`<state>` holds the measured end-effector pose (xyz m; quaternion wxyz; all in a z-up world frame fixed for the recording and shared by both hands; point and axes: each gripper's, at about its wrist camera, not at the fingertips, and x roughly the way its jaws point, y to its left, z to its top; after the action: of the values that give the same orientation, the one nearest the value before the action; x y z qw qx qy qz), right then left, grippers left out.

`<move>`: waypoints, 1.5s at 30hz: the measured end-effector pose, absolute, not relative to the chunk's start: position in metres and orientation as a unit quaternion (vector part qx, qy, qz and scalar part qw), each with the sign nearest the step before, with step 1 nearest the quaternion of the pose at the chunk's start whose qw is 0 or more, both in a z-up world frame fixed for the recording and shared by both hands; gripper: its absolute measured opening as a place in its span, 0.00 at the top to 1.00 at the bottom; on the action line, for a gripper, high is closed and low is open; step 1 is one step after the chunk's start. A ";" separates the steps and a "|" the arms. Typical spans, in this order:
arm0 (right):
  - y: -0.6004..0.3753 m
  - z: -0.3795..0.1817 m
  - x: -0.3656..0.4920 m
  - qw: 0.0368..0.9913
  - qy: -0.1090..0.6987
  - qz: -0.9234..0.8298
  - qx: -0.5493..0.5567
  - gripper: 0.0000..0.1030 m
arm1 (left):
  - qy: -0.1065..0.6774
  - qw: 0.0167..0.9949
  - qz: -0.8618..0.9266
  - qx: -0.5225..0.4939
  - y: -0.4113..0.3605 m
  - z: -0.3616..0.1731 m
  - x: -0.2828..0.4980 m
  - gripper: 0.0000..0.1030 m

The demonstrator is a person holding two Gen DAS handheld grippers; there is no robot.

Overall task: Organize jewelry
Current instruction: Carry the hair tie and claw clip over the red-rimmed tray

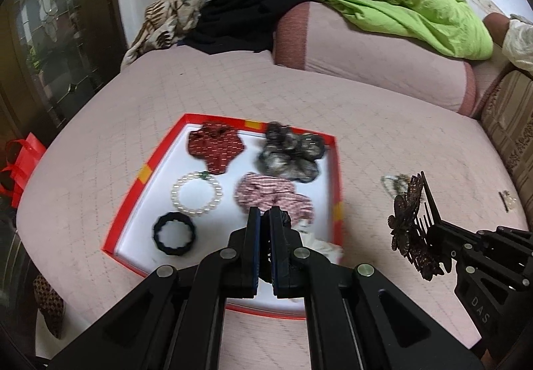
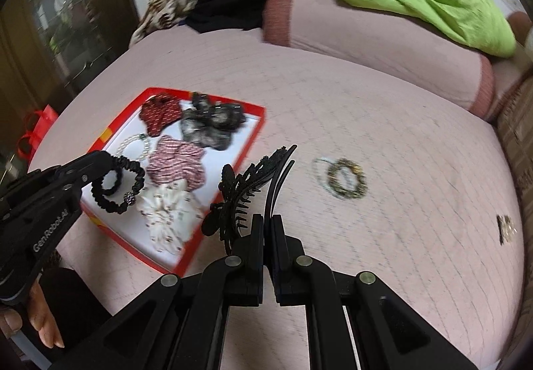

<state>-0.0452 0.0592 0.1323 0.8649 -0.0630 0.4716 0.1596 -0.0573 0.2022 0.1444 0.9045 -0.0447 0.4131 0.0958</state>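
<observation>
A shallow red-rimmed box [image 1: 143, 174] with a white floor sits on the pink quilted bed cover [image 1: 383, 123], left of centre in both views. Inside it, along the far edge, lie a dark red patterned scrunchie [image 1: 216, 144] and a grey-black scrunchie [image 1: 289, 153]. Nearer the middle are a white pearl bracelet [image 1: 196, 193] and a pink striped scrunchie [image 1: 271, 195], and at the near left a black scalloped bangle [image 1: 174, 234]. A cream printed scrunchie [image 2: 165, 215] lies in the near right corner.

The left gripper [image 1: 265, 213] hangs over the box, its jaws almost together, pinching a black scrunchie with a small sparkly bead [image 2: 116, 185].

The right gripper [image 2: 268, 220], lower centre of its own view, has its jaws nearly closed on a dark butterfly comb clip [image 2: 248, 190], held above the bed just right of the box.

Outside the box, on the cover at right, lie a cluster of beaded bracelets [image 2: 343, 181] and, farther right, a small gold-and-dark piece [image 2: 505, 227], too blurred to name.
</observation>
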 end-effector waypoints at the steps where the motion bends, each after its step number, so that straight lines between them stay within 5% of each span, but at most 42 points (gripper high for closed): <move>1: 0.065 0.131 -0.045 0.864 0.473 0.164 -0.064 0.95 | 0.414 0.904 0.100 -0.042 0.207 0.143 -0.057 0.95; 20: 0.120 0.104 0.003 0.846 0.485 0.212 -0.058 0.95 | 0.444 0.878 0.179 -0.019 0.300 0.108 -0.033 0.95; 45: 0.178 0.112 0.034 0.826 0.468 0.313 0.002 0.95 | 0.465 0.863 0.194 -0.032 0.333 0.072 -0.013 0.95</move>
<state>0.0336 0.1783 0.1125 0.8264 0.0017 0.4681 0.3131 -0.0129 0.3330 0.0716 0.8633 -0.0316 0.4649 0.1940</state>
